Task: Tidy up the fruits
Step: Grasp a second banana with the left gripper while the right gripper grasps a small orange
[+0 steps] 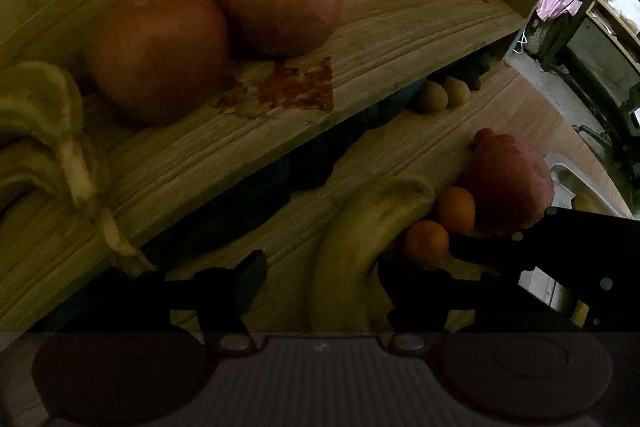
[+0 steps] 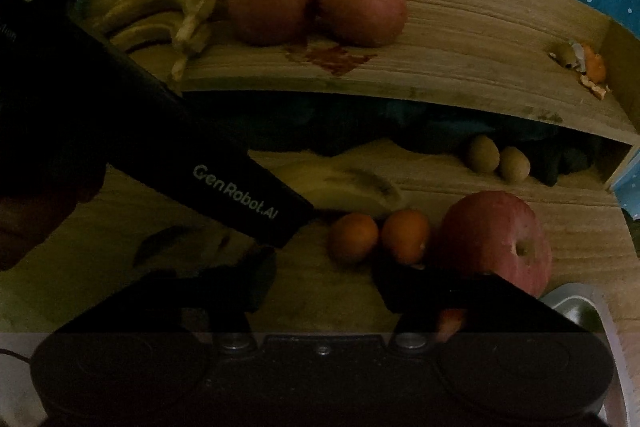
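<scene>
Your left gripper [image 1: 320,283] has its fingers apart around the curved yellow banana [image 1: 352,247], lower centre. Right gripper [image 2: 324,279]: fingers apart, empty. Next, I'd say: clamp banana, lift w/o nudging small round oranges [image 1: 440,227].

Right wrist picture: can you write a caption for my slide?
Two apples and bananas on the upper shelf; below, two small oranges beside a big apple.

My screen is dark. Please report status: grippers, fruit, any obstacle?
Left gripper open around banana. Right gripper open, empty, near two oranges. Red apple beside them.
</scene>
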